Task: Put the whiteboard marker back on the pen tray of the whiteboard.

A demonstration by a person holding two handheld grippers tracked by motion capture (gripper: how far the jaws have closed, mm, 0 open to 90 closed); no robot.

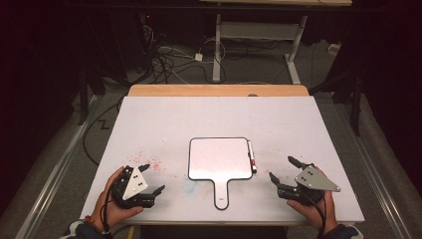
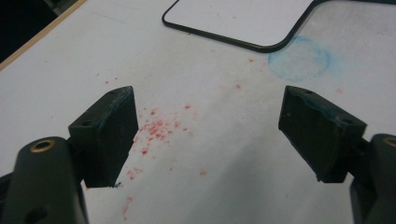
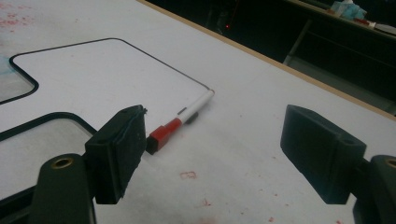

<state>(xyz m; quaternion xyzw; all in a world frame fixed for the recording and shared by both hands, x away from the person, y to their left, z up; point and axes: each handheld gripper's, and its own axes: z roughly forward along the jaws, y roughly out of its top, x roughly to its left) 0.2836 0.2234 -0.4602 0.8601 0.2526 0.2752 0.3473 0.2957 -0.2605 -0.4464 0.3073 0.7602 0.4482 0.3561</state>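
Observation:
A small white board with a black rim and a short handle lies flat on the white table, handle toward the near edge. A white marker with a red cap lies along its right edge. My left gripper rests at the near left, open, nothing between its jaws. My right gripper sits at the near right, open and empty, a little right of the marker. In the right gripper view the marker lies just beyond the left jaw, beside the board. In the left gripper view the open gripper faces the board's corner.
Red specks and a faint blue ring smudge stain the table near the left gripper. A wooden strip runs along the far edge. Behind it are floor cables and another desk's legs.

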